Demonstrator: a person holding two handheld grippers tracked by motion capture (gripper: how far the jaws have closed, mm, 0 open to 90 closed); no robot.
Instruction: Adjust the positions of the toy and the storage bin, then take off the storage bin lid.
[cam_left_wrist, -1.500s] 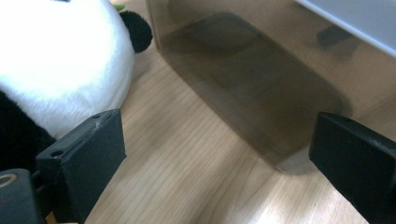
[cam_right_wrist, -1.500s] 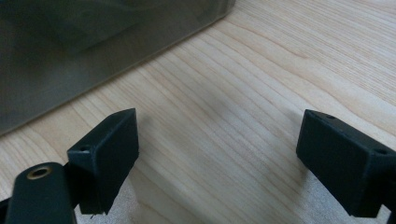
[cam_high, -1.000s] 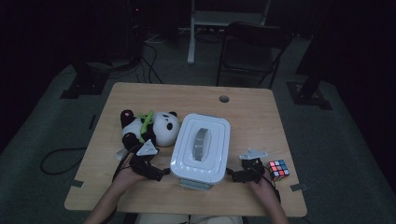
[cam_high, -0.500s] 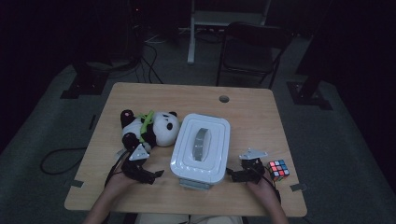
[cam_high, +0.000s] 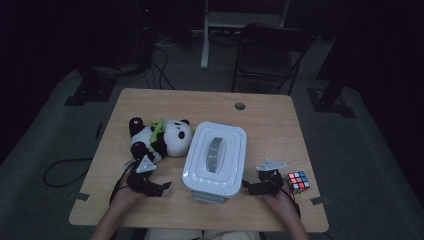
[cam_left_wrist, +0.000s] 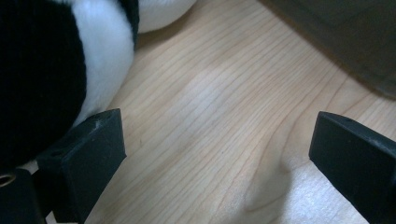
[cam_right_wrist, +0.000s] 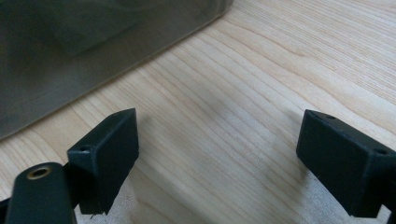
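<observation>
Storage box (cam_high: 216, 157), white, lidded, grey handle on top, seated between the two claws at the near edge of the table (cam_high: 280, 110). Flanked at its near corners, one claw per side, presumably to allow a two-sided purchase on the container.

Left gripper (cam_high: 159, 187): jaws spread wide, nothing between them but bare wood; plush panda (cam_left_wrist: 56, 70) close against the left jaw in the left gripper view, dark wall of the box (cam_left_wrist: 355, 42) ahead and to the right of the right jaw. Held low over the tabletop, just short of the box's near-left corner.

Right gripper (cam_high: 248, 188): jaws likewise parted and empty; translucent box wall (cam_right_wrist: 93, 51) ahead and left of the left jaw in the right gripper view, apart from it. Puzzle cube (cam_high: 298, 181) just outboard of this claw, untouched.

Beyond the claws: panda lying against the box's left side, cable hole (cam_high: 240, 106) near the far edge, chair (cam_high: 270, 55) past the table.
</observation>
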